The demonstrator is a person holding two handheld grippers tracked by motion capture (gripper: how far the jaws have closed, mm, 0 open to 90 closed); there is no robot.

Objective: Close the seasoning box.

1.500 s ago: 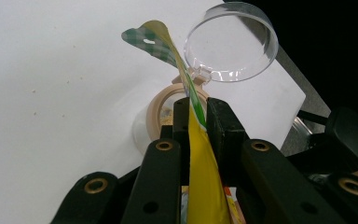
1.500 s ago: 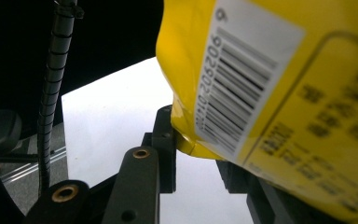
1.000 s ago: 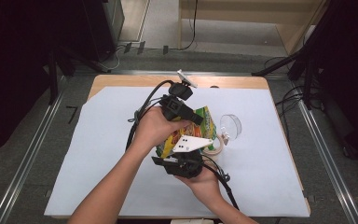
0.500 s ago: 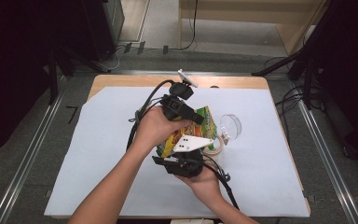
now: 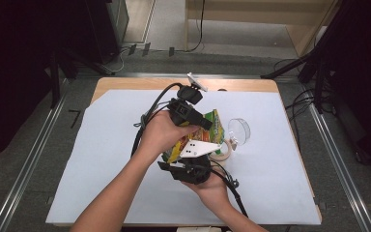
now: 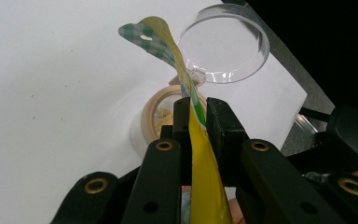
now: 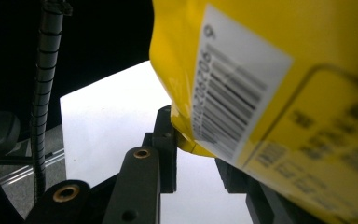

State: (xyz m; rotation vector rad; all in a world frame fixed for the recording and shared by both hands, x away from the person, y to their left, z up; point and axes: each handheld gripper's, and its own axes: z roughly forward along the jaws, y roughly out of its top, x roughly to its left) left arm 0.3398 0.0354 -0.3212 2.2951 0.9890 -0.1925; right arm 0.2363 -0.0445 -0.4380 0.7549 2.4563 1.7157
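- A yellow snack pouch [image 5: 199,133] with a green checked top edge was held up over the middle of a table [image 5: 125,87] covered by a white sheet [image 5: 101,159].
- In the left gripper view, the pouch's thin top seam [image 6: 186,84] ran between the two black jaws, which were pressed closed on it; the seam curled away above them, with a small hang hole in the checked part.
- The left gripper [image 5: 193,113] sat above the pouch, the person's hand wrapped around it.
- The right gripper [image 5: 188,169] was beneath, and in its own view the pouch's lower corner [image 7: 186,135] sat between the jaws, which were clamped on it; a white barcode label [image 7: 233,93] was in focus, the other print blurred.
- A small open container [image 6: 161,119] holding something tan stood on the sheet just beyond the pouch, with a clear round lid [image 6: 223,44] tipped up beside it.
- Hands and grippers hid most of the pouch's front in the high view.
- The sheet lay bare to the left and along the near edge; a dark floor and metal rails surrounded the table.
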